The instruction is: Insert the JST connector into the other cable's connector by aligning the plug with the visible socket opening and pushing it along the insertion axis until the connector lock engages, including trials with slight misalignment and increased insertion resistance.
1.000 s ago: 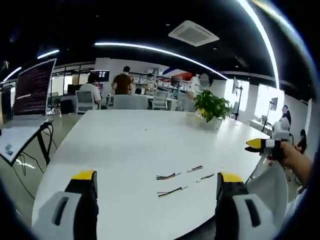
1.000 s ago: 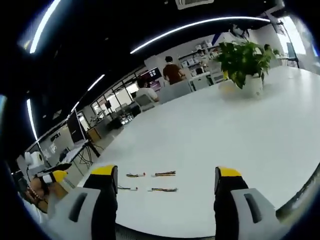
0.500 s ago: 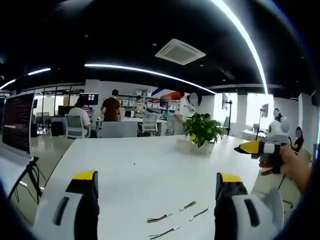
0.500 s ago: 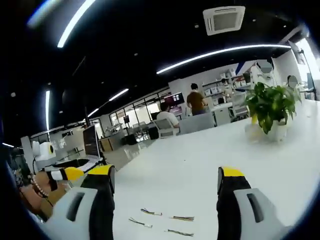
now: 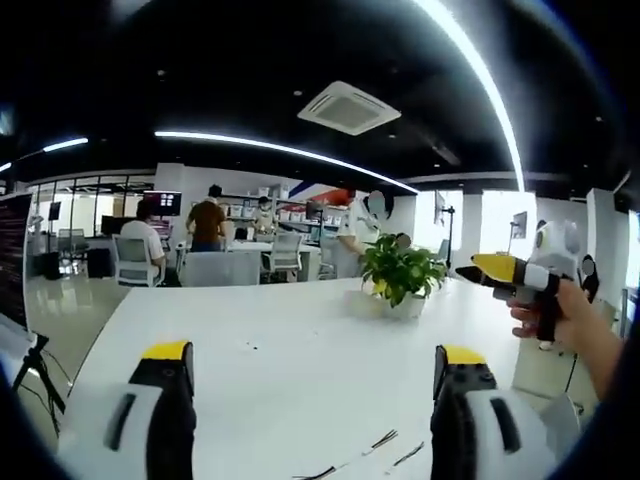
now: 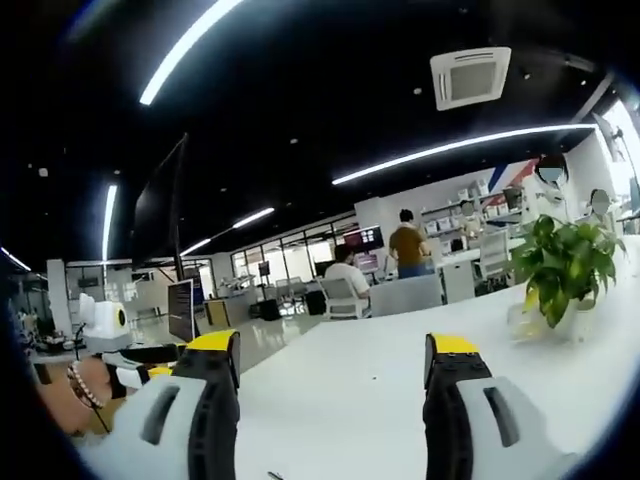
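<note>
Thin cables with small connectors (image 5: 385, 440) lie on the white table (image 5: 300, 340), low in the left gripper view between my left jaws. My left gripper (image 5: 315, 355) is open, raised well above the table, with nothing between its yellow-tipped jaws. My right gripper (image 5: 478, 269) comes in from the right of that view, held in a hand. In the right gripper view my right gripper (image 6: 330, 345) is open and empty, high over the table (image 6: 400, 370). The left gripper (image 6: 150, 372) and a hand with a bead bracelet show at the left edge.
A potted green plant (image 5: 400, 275) in a white pot stands at the far side of the table, also the plant (image 6: 560, 265). People sit and stand at desks (image 5: 210, 225) in the background. A monitor on a stand (image 5: 12, 275) is at the left.
Both views have tilted upward, so the cables slid to the bottom of the left view and out of the right view. Both grippers stay open.
</note>
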Motion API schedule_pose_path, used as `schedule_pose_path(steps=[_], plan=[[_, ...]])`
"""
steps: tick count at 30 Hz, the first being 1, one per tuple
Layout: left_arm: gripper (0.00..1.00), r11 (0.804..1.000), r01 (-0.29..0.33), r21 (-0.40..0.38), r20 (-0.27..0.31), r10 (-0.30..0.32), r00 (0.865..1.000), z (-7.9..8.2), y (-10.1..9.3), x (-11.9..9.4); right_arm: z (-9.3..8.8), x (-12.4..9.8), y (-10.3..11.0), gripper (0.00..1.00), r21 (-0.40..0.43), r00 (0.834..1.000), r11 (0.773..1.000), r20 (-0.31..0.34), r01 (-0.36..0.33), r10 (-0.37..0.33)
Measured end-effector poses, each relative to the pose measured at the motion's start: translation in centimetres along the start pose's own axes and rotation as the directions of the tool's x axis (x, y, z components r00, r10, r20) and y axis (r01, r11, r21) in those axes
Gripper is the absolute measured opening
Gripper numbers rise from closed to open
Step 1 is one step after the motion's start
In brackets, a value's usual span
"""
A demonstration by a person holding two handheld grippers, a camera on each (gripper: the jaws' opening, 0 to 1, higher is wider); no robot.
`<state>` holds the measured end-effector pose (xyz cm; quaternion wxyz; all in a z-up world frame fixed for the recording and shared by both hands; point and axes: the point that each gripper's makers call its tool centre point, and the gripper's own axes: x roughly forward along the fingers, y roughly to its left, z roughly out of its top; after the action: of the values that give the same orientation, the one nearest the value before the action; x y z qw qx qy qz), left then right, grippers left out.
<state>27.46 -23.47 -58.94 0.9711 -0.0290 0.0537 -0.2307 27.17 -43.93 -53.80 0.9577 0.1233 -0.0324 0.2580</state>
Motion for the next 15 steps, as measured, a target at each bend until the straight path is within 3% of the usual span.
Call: schedule_pose_path(steps=[5,8,11,15], plan=[[0.99,1.000,-0.003,0.007,-0.008,0.003,1.000,-1.7,1.5,2.1,-1.3,1.7,-1.4,0.68,-0.005,1.000,1.000,-0.009,0.001,-0.001],[0.99,1.000,0.003,0.001,-0.067,-0.003,0.998,-4.2,2.5,3.6,-2.6,2.9,-1.9,0.65,-0.013,0.999,1.000,-0.024,-0.022,0.021],[0.99,0.999,0.023,0.027,-0.089,-0.020,0.996,-6.1,3.1,4.8,-3.8,3.9,-2.1,0.62,-0.026,0.997,0.997,-0.026,-0.070,0.069],[0.99,0.989,0.120,0.088,-0.097,-0.112,0.989,-7.9,2.7,6.0,-6.4,5.3,-2.5,0.57,-0.051,0.986,0.988,-0.091,-0.146,0.141]])
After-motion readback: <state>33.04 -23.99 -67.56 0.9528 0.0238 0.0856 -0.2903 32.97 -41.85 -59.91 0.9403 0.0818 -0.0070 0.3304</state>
